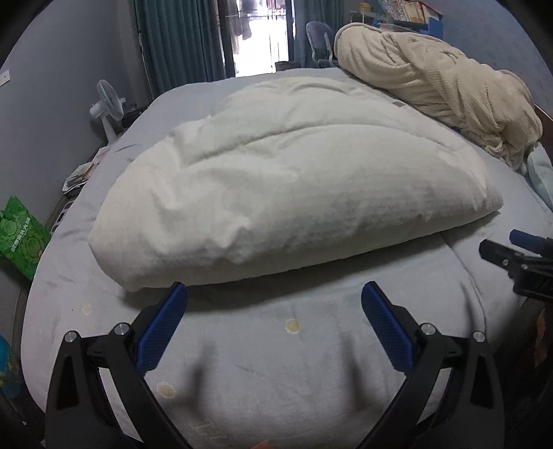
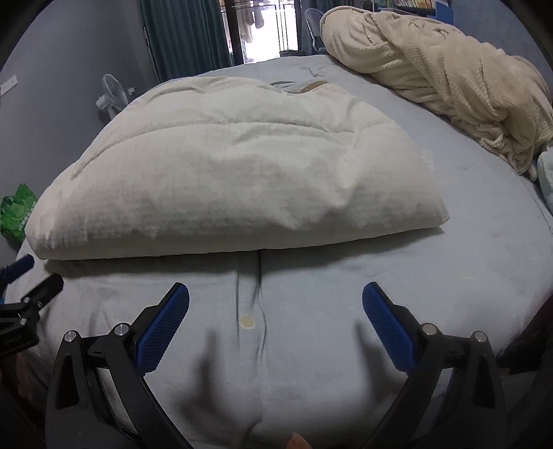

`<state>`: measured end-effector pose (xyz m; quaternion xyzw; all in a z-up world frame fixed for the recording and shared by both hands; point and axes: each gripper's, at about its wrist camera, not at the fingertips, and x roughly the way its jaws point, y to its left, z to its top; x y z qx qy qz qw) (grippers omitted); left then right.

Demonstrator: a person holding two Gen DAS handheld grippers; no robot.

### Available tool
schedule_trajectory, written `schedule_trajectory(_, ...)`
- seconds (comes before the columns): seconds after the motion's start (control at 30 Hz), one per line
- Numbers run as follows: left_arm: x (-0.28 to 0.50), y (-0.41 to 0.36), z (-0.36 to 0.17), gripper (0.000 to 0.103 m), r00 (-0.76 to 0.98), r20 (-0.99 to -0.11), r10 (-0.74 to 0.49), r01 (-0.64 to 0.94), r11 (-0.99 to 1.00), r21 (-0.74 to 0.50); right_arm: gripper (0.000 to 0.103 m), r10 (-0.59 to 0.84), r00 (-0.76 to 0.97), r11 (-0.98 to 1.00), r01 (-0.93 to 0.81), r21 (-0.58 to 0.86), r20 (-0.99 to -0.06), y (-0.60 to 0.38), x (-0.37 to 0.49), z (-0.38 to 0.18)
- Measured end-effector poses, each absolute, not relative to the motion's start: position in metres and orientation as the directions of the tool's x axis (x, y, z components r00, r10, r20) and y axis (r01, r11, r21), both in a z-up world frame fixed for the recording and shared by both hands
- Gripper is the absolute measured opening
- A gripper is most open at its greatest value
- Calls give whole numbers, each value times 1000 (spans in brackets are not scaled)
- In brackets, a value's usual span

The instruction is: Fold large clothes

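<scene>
Nearest the lens in the left wrist view, the left gripper (image 1: 274, 297) occupied the bottom of the frame, its two blue-padded fingers (image 1: 162, 331) spread wide apart with nothing between them, above the pale blue bedsheet (image 1: 276, 362). The sheet bore a few small yellowish spots (image 1: 293, 325) in the lower centre. The right gripper (image 1: 497, 248) entered at the right edge of that frame, just beside the near right corner of the folded bedding; its fingers likewise stood parted and held nothing. In the right wrist view, the right gripper (image 2: 275, 297) filled the bottom of the frame, released and empty, over a lengthwise crease (image 2: 261, 304) in the sheet, while the left gripper (image 2: 31, 276) showed at the left edge, near the bedding's near left corner. The task's item, a thick cream quilt (image 1: 276, 193), lay folded in the centre of both frames (image 2: 224, 179), its doubled near edge facing the cameras and resting flat on the bed, apart from both grippers. A rumpled beige blanket (image 1: 442, 86) was heaped at the upper right. A white fan (image 1: 109, 103) stood at the upper left, a green bag (image 1: 20, 235) at the left edge, and dark green curtains (image 1: 179, 38) beside a bright doorway (image 1: 262, 31) at the top.
</scene>
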<state>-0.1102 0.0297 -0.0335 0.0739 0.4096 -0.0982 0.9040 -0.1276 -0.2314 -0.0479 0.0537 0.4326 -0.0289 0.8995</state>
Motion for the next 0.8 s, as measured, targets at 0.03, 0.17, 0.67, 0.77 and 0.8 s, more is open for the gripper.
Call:
schedule_trajectory(0.03,-112,30,-33,97,646,-753,-122,240,970,48,97,-9,624,993,96,66,-781,-231,-128,-48)
schedule_trajectory(0.17,-112,27,-33,97,646,-753,-125,255,965,59,97,-8,631,996,76,51,-776,-223,-131,-47)
schedule_trajectory(0.67,-107,32,-32,97,634,-757,-156,250,968,9,97,-23,620,996,78,32,-785,-222,-130,-52)
schedule_trajectory(0.77,-106,32,-34,97,630,-761,-152,249,968,13,97,-23,621,996,82,36,-784,-223,-131,-52)
schedule_trajectory(0.8,-106,31,-34,97,631,-761,-151,250,968,15,97,-24,621,996,83,35,-784,-221,-131,-52)
